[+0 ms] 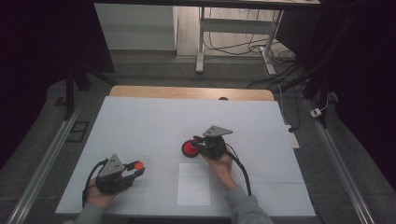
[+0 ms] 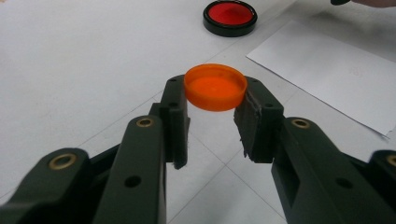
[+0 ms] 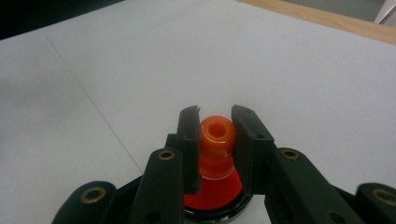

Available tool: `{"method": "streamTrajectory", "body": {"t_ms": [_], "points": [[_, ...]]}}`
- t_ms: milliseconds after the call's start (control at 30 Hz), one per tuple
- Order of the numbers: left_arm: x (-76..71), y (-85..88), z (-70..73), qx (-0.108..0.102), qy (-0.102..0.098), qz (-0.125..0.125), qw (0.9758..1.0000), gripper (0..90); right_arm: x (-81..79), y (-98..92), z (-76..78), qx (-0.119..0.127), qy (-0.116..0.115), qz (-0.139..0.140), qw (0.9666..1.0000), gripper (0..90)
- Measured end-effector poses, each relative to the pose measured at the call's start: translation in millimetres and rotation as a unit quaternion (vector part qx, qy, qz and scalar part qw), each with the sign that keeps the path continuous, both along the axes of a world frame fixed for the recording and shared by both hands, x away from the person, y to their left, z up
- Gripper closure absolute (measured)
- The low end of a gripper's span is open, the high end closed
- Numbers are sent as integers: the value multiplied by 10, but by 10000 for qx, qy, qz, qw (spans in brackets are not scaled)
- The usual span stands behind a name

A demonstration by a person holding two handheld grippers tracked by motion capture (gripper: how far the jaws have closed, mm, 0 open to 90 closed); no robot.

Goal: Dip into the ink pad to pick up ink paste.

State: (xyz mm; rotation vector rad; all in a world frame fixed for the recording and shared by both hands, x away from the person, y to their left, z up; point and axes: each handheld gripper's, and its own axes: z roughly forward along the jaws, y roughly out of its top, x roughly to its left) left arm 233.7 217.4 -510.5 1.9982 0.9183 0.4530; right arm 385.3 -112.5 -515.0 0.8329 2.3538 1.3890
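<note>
Left tongs (image 2: 212, 114) clamp orange cap (image 2: 215, 87); right tongs (image 3: 215, 144) grip orange stamp (image 3: 216, 147) over red inkpad (image 1: 190, 148).

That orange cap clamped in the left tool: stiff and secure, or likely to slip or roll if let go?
The orange cap looks like thin rigid plastic, so probably stiff and light. The left tool pinches only its rim near the tips, so it might slip. It is round and shallow, so dropped flat it would likely settle; on edge it could roll.
</note>
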Motion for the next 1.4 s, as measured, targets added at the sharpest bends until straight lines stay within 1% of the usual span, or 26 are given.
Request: {"method": "streamTrajectory", "body": {"t_ms": [133, 233, 300, 333, 500, 600, 733, 833, 867, 900, 1033, 1133, 1400], "points": [[2, 0, -2, 3, 9, -6, 10000, 654, 2, 46, -41, -64, -15, 34, 10000, 726], [3, 4, -4, 3, 12, 1, 10000, 654, 19, 50, -64, -129, -19, -11, 9999, 726], [3, 5, -5, 1, 10, 7, 10000, 654, 26, 48, -71, -122, -5, -6, 9999, 726], [4, 5, -5, 3, 11, 4, 10000, 654, 30, 44, -79, -169, 2, -30, 9999, 726], [4, 4, -5, -1, 11, -1, 10000, 654, 38, 54, -104, -229, 20, -7, 9997, 726], [7, 8, -6, -4, 15, 4, 10000, 654, 26, 75, -115, -338, -25, -12, 9994, 726], [5, 2, -7, 6, 24, -12, 10000, 654, 28, 75, -119, -342, -4, -11, 9994, 727], [2, -5, -6, 8, 15, -18, 10000, 654, 15, 89, -120, -380, -52, -6, 9993, 728], [-2, -9, -4, 7, 11, -17, 10000, 654, 2, 105, -109, -505, -96, -3, 9987, 728], [-2, -9, -4, 7, 11, -17, 10000, 654, -1, 108, -109, -515, -96, -19, 9986, 729], [-6, -10, -3, 8, 16, -21, 10000, 654, -8, 108, -115, -510, -112, -43, 9986, 729], [-3, -9, -5, 6, 15, -17, 10000, 654, -13, 103, -127, -449, -113, -67, 9989, 729], [-2, -15, -7, 23, 20, -18, 10000, 654, -1, 90, -135, -387, -91, -38, 9992, 729]]}}
